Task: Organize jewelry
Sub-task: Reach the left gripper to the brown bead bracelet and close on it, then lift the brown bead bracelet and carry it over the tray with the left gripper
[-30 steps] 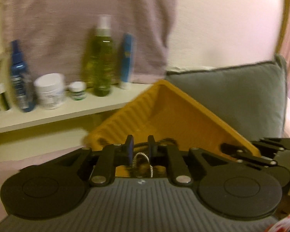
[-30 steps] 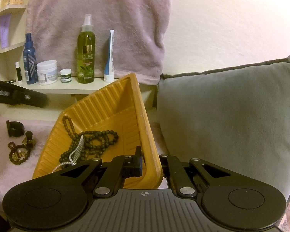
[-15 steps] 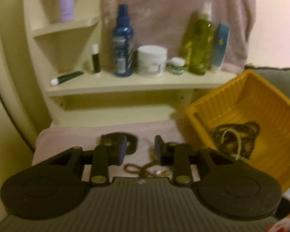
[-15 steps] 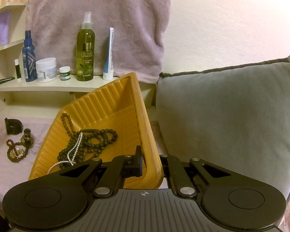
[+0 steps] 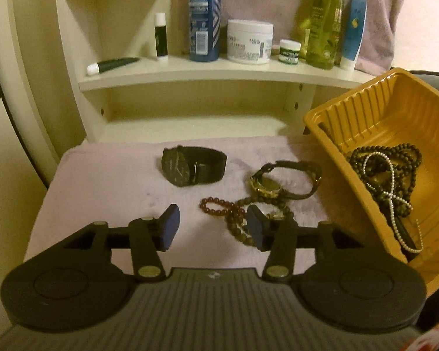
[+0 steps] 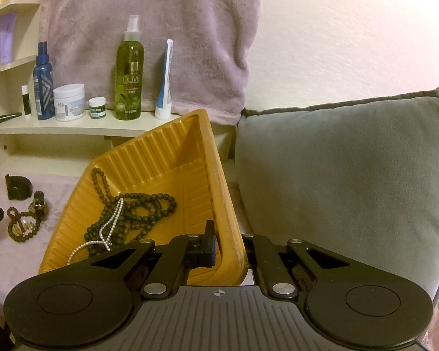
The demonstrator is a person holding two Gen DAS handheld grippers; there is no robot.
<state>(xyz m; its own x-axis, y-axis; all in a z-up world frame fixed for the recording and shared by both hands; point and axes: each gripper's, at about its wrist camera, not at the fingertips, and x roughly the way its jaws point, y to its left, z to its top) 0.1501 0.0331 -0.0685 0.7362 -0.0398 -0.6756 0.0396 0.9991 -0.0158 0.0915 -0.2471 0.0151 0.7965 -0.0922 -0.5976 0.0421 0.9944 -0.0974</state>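
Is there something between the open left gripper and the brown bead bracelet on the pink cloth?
Nothing visible does. The left gripper is open just above the brown bead bracelet, which lies loose on the pink cloth beside the gold watch.

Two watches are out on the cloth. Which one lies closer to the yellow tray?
The gold watch, lying just left of the yellow tray; the all-black watch sits farther left.

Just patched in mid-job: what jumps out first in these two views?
The yellow tray, tilted, with its near wall pinched in the right claw; dark beads and a pearl strand lie inside. Left of it, on the pink cloth, two watches and a bead tangle wait before the open left claw.
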